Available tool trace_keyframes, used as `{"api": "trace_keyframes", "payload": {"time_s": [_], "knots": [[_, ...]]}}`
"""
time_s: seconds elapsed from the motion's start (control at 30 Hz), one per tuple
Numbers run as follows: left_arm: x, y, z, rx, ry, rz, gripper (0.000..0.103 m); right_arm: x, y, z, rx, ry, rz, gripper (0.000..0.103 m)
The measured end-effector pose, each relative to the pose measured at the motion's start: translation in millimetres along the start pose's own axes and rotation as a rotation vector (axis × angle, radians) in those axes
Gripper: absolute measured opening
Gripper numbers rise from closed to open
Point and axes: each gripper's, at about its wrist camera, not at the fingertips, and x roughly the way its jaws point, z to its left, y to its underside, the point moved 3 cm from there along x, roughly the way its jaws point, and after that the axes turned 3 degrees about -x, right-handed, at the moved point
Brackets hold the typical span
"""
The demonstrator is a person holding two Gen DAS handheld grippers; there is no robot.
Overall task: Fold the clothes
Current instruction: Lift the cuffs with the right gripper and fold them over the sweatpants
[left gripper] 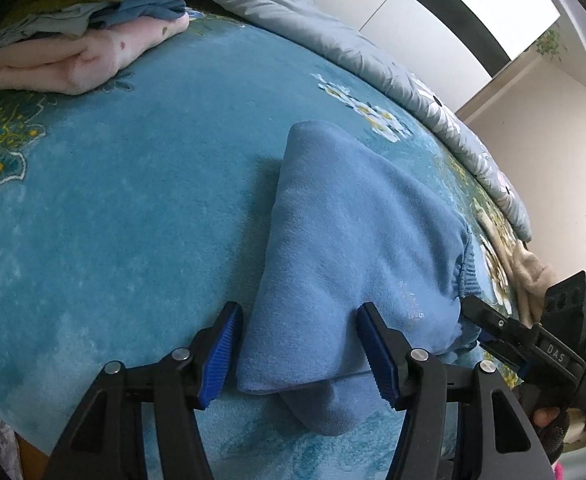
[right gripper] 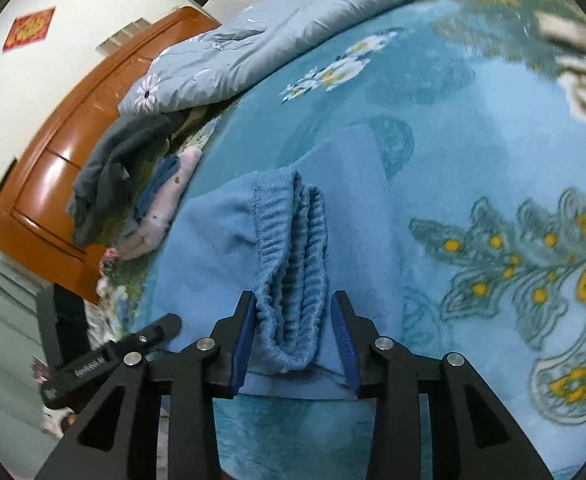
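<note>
Left wrist view: one blue garment, one pink garment.

One blue fleece garment folded on one teal flowered blanket. One pile of folded clothes, showing one pink piece, at least one blue. One dark grey garment beside it. One grey quilt. One wooden headboard. Two grippers: left, right.

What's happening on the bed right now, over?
Left tool open, straddling folded blue garment. Right tool open around its ribbed waistband. Folded pile sits apart.
</note>
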Motion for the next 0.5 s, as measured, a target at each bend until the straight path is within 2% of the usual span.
{"api": "trace_keyframes", "payload": {"time_s": [0.13, 0.17, 0.2, 0.37, 0.43, 0.5], "knots": [[-2, 1, 1, 0.003, -0.001, 0.001, 0.064, 1, 1, 4, 0.009, -0.029, -0.002, 0.042], [-2, 1, 1, 0.004, -0.002, 0.001, 0.064, 0, 1, 2, 0.021, -0.038, -0.004, 0.037], [-2, 2, 2, 0.004, -0.003, 0.001, 0.064, -1, 1, 0, 0.032, -0.046, -0.006, 0.025], [-3, 3, 1, 0.004, 0.000, 0.003, 0.064, -9, -3, 7, 0.006, -0.051, -0.031, 0.017], [-6, 2, 0, 0.004, 0.036, 0.002, 0.064, -18, -10, 11, -0.007, -0.060, -0.062, 0.016], [-12, 1, 0, -0.006, 0.105, -0.014, 0.064, -33, -17, 13, -0.042, -0.046, -0.104, 0.016]]}}
